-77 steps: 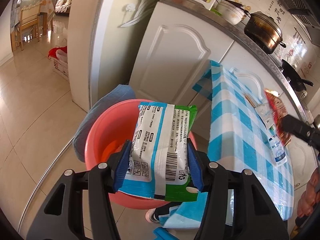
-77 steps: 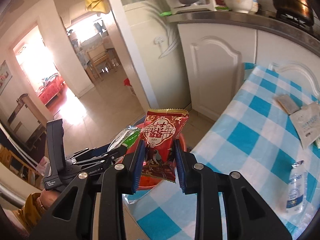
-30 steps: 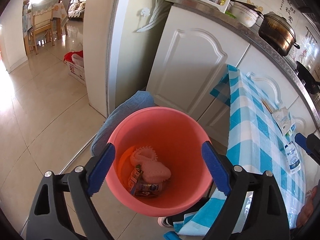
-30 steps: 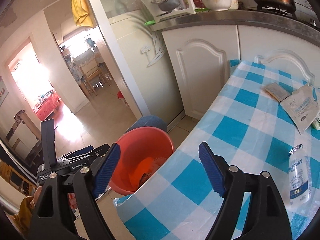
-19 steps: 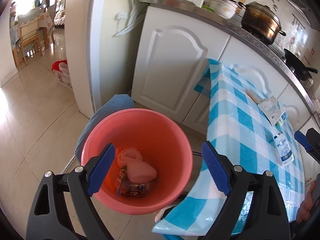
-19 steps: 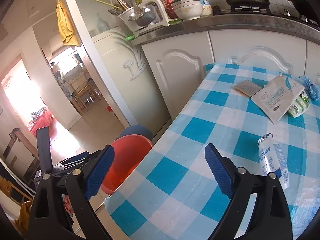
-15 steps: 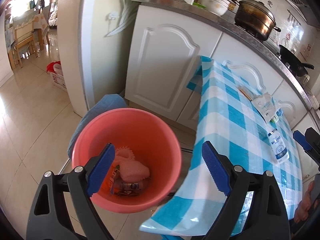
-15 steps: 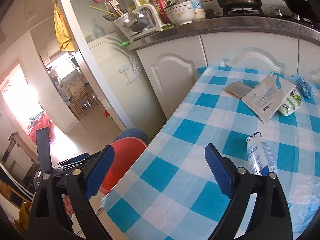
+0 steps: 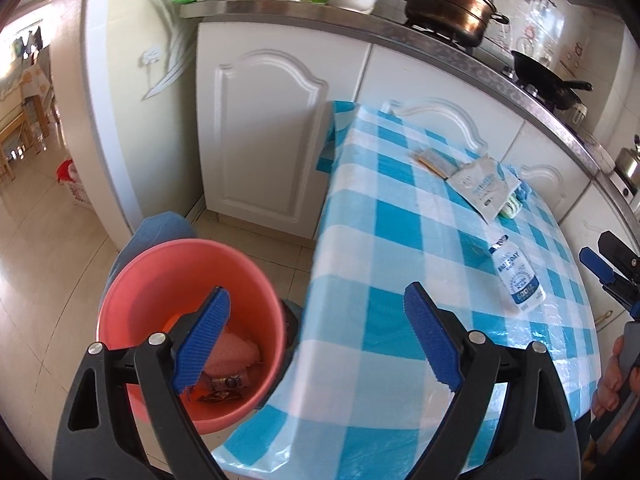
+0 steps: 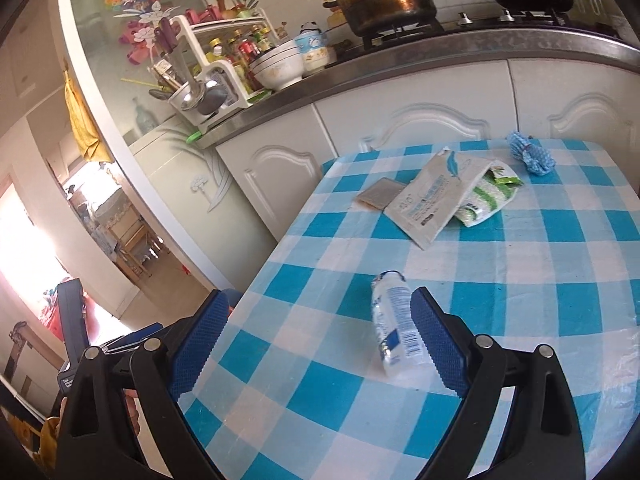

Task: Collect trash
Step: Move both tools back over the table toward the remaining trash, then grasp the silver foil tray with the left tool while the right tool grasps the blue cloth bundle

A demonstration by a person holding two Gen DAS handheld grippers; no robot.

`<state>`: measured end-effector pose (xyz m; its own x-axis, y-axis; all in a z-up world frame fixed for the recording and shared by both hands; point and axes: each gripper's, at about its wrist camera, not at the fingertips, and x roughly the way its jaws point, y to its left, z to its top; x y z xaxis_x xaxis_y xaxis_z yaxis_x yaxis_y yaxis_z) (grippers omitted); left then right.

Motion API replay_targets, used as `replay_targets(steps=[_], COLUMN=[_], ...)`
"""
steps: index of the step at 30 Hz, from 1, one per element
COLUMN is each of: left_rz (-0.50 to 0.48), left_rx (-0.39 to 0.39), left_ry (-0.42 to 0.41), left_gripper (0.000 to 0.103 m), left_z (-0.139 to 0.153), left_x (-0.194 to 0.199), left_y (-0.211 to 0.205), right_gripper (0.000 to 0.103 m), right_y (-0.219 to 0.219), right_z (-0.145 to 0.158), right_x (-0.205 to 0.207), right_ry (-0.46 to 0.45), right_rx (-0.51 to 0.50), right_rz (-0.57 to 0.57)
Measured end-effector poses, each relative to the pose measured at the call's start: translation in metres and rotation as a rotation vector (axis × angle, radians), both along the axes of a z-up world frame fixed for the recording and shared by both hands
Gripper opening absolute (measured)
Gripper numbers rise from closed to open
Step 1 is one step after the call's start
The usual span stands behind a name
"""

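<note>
A salmon-red bucket (image 9: 160,249) stands on the floor left of the table, with wrappers and a pink piece inside. My left gripper (image 9: 316,293) hangs open and empty over the gap between the bucket and the table corner. On the blue-checked tablecloth (image 9: 380,240) lie a small plastic bottle (image 9: 517,276), a white pouch (image 9: 482,184), a green packet (image 9: 510,209) and a flat brown sachet (image 9: 432,159). My right gripper (image 10: 320,298) is open and empty above the cloth. The bottle (image 10: 394,328) lies just inside its right finger, untouched. Farther back lie the pouch (image 10: 436,196) and the green packet (image 10: 488,196).
A crumpled blue net (image 10: 530,154) lies at the table's far edge, and clear plastic film (image 10: 624,360) at its right. White cabinets (image 9: 260,140) and a counter with a pot (image 9: 444,0) stand behind. A blue stool (image 9: 160,228) touches the bucket.
Both grippers held packets over the bucket, then let them go. They have since swung right, away from the bucket, towards the table. The right jaws opened a little wider.
</note>
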<state>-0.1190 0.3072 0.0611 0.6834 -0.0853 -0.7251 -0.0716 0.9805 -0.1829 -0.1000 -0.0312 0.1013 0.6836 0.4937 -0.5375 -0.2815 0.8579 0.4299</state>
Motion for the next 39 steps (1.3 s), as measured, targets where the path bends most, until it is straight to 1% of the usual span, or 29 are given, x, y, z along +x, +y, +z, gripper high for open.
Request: replay_targets(steps=[4, 10, 15, 17, 23, 28, 31, 35, 39], left_rz=[-0.059, -0.181, -0.208, -0.197, -0.113, -0.018, 0.017, 0.066, 0.114], left_rx=[0.009, 0.054, 0.035, 0.028, -0.052, -0.144, -0.150, -0.105, -0.065], left_ry=[-0.009, -0.014, -0.024, -0.021, 0.002, 0.108, 0.145, 0.251, 0.284], left_gripper=[0.089, 0.089, 0.089, 0.089, 0.089, 0.089, 0.089, 0.089, 0.089], left_z=[0.005, 0.010, 0.015, 0.015, 0.016, 0.005, 0.000, -0.014, -0.021], left_x=[0.011, 0.037, 0.072, 0.092, 0.167, 0.235, 0.264, 0.296, 0.309], left_y=[-0.022, -0.061, -0.083, -0.092, -0.123, -0.149, -0.162, -0.174, -0.176], right_gripper=[0.091, 0.091, 0.091, 0.091, 0.091, 0.091, 0.091, 0.091, 0.091], right_y=[-0.030, -0.073, -0.099, -0.107, -0.123, -0.131, -0.137, -0.147, -0.158], right_z=[-0.005, -0.018, -0.026, -0.030, -0.039, -0.044, -0.044, -0.046, -0.046], right_x=[0.002, 0.008, 0.012, 0.014, 0.018, 0.022, 0.026, 0.036, 0.051], right_ry=[0.012, 0.045, 0.060, 0.065, 0.081, 0.090, 0.092, 0.095, 0.091], right_rx=[0.011, 0.047, 0.065, 0.070, 0.086, 0.090, 0.083, 0.062, 0.030], right_rz=[-0.058, -0.151, -0.202, -0.215, -0.232, -0.226, -0.222, -0.220, -0.211])
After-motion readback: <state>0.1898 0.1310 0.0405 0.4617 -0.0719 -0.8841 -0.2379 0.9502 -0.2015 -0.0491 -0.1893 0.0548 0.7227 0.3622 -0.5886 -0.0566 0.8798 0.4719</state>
